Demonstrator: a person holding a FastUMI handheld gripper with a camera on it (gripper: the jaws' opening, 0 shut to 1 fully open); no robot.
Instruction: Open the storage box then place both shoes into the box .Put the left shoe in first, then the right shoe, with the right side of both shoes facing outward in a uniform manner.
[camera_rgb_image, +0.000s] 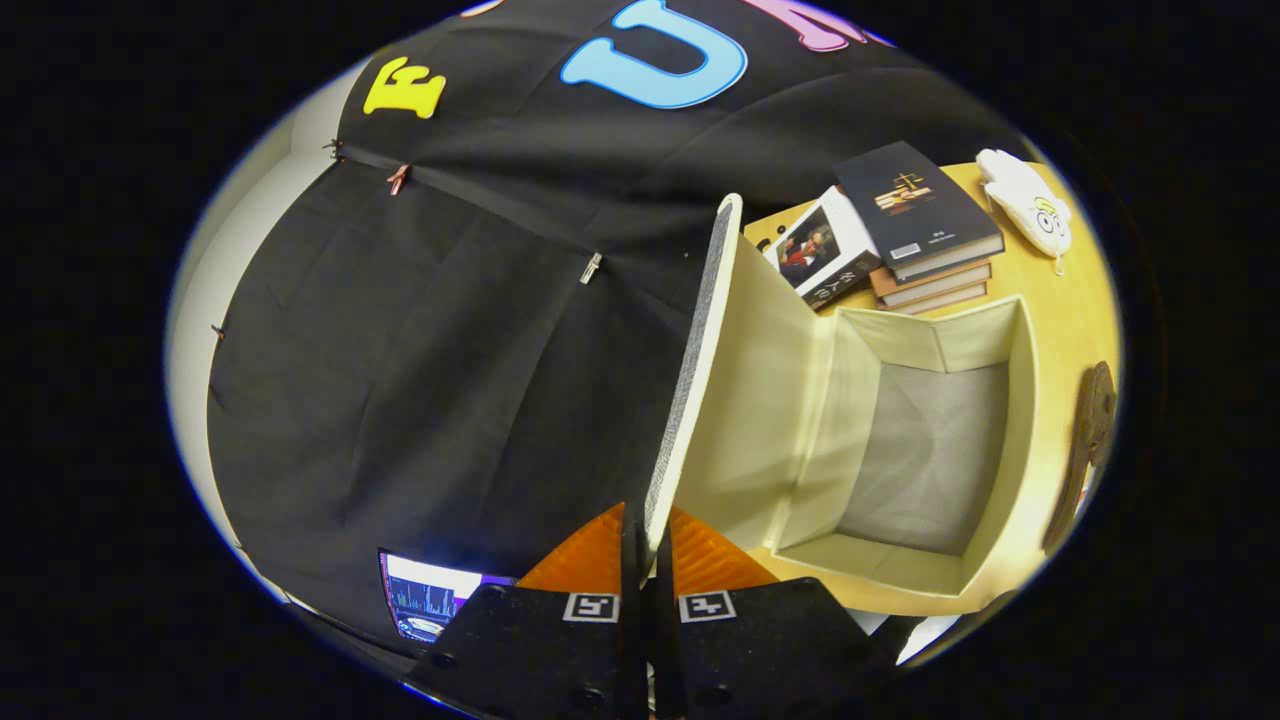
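Cream fabric: we see it lining the storage box, which stands open on a yellow wooden table, its grey floor bare.
Lid: we see the lid swung up on edge beside the box's opening, its speckled grey outer face turned to the black cloth wall and its cream inner face turned to the box.
Gripper: we find the gripper closed almost fully, both fingers pressed on the lid's near edge, which runs up from between them.
Books: beyond the box we see a stack of books on the table, the top one dark with a small gold scales emblem; the print on its cover is too small for us to read.
Portrait book: just beside that stack, close to the lid's far end, lies a book with a portrait on its cover; its lettering is unreadable to us.
Plush toy: past the books lies a white plush toy with a cartoon face.
Brown object: on the far side of the box from the lid sits a dark brown object we cannot identify.
Screen: on the lid's outer side, near the fingers, a lit screen glows.
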